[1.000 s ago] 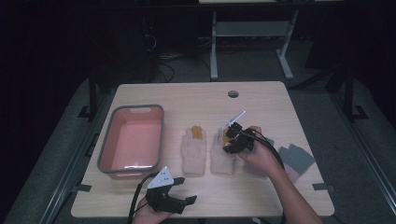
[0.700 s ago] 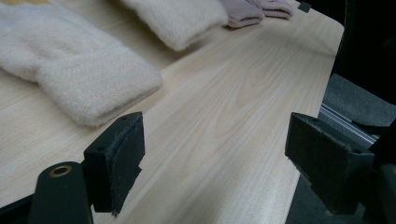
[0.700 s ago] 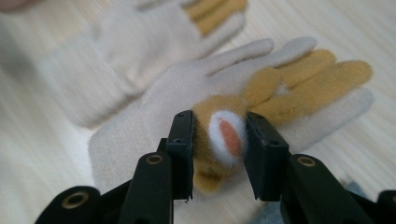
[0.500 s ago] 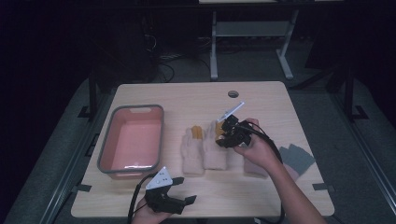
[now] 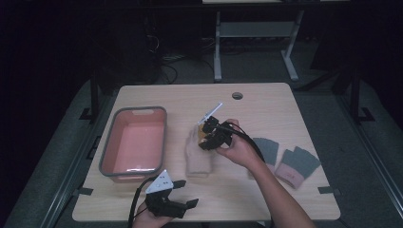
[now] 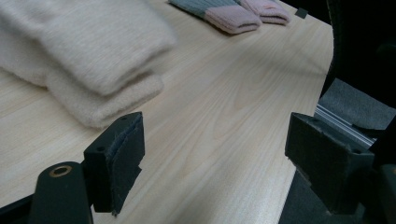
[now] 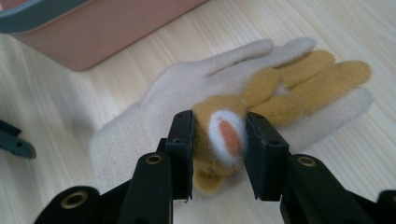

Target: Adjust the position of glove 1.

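- Dark room around a pale wooden table, with a pink bin at its left side, nothing inside it as far as the high view shows.
- Right gripper is clamped on the cuff end of a mustard-yellow glove, a white and orange patch showing between the pads.
- That glove lies on top of a cream glove, which rests flat on the table just beside the bin; in the high view the right gripper sits over this stack at mid-table.
- Left gripper has its jaws wide apart with nothing between them, held low over bare wood at the near edge; the high view places it in front of the bin.
- Grey and pink gloves lie well apart at the right side of the table.
- My reading: the gloves are being gathered for the bin. A grip on the yellow one is made, but nothing is in the bin yet, so most of the work is left: the stacked pair, then the grey ones.
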{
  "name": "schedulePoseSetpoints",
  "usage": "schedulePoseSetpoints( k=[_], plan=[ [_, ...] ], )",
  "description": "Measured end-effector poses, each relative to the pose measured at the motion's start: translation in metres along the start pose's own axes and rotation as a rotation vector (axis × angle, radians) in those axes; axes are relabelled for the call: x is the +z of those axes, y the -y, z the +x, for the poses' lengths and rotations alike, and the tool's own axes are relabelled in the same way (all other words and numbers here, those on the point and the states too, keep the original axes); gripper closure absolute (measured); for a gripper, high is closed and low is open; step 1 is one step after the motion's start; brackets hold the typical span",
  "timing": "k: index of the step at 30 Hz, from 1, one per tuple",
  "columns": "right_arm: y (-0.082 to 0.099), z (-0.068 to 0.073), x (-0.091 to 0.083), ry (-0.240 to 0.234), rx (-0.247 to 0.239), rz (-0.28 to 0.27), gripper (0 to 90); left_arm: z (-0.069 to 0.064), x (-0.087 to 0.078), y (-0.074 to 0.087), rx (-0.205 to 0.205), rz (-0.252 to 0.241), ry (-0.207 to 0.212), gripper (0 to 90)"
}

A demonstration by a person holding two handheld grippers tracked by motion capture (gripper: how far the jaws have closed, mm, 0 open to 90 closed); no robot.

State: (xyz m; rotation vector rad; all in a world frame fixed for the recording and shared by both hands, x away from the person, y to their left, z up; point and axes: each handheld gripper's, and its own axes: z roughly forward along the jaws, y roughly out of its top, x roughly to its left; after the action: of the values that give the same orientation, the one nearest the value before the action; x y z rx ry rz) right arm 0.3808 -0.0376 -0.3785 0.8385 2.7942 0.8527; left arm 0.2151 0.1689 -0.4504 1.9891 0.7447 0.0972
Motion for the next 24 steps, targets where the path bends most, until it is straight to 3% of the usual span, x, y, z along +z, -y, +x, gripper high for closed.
schedulePoseSetpoints(
  k=[12,15,18,24],
  plan=[
    [0.002,-0.004,0.028,-0.03,0.033,0.041,63.1,0.001,-0.001,0.0,-0.002,-0.007,0.0,20.0],
    [0.003,-0.005,0.031,-0.032,0.035,0.053,58.0,0.001,-0.001,0.0,-0.003,-0.006,0.0,20.0],
    [-0.003,-0.003,0.029,-0.023,0.032,0.022,48.5,0.001,0.0,0.0,-0.005,-0.006,0.001,20.0],
    [-0.012,0.003,0.039,0.0,0.021,0.012,41.6,0.0,-0.001,0.0,-0.004,-0.009,0.001,20.0]
  ],
)
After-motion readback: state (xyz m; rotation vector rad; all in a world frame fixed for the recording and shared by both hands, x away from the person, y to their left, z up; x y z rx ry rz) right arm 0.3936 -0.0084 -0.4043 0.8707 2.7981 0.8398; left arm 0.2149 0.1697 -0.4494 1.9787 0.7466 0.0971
